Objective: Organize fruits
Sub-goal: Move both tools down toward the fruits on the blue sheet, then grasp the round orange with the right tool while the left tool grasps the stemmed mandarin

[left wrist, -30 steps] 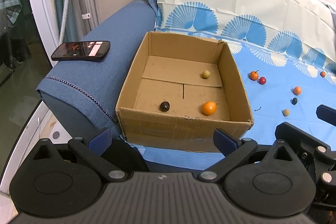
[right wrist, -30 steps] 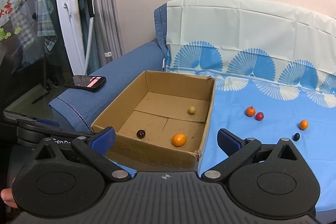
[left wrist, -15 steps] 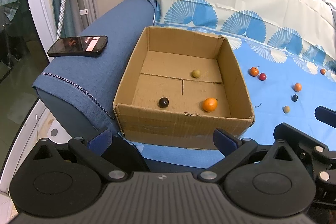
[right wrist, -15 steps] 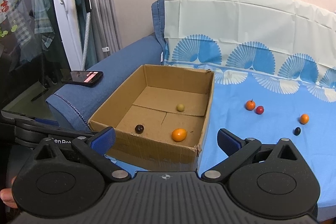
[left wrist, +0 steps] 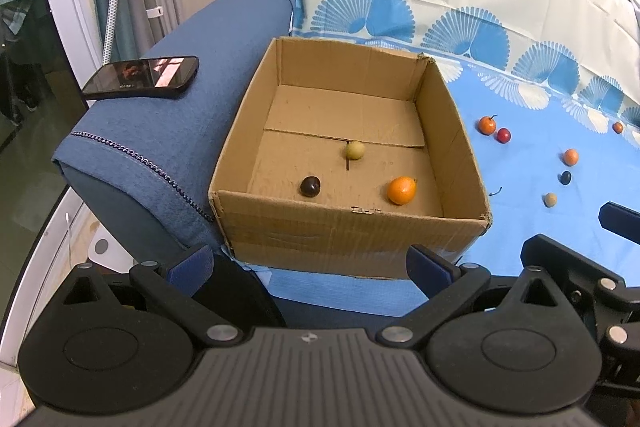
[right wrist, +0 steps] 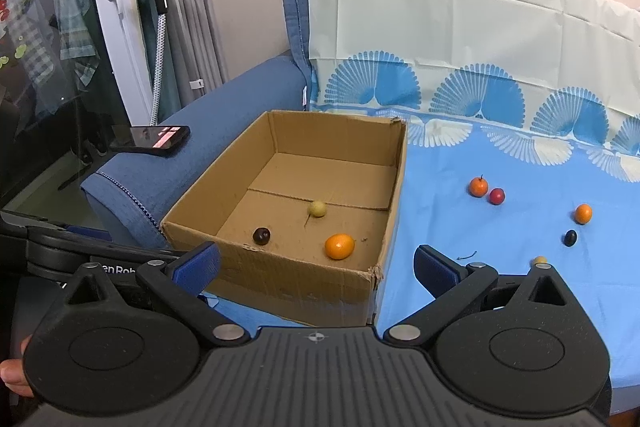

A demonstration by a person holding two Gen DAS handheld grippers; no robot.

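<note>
Three fruits [left wrist: 401, 190] are lying inside the cardboard box [left wrist: 348, 235], while six more are sitting scattered on the blue sheet [right wrist: 500, 239]. Both the left claw [left wrist: 310, 261] and right claw [right wrist: 316, 263] are gaping apart, gripping nothing.

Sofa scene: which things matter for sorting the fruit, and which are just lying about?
Job: cardboard box; three fruits inside, e.g. the orange one; loose fruits on the blue cloth, e.g. the red one.
Lying about: phone on the armrest.
</note>
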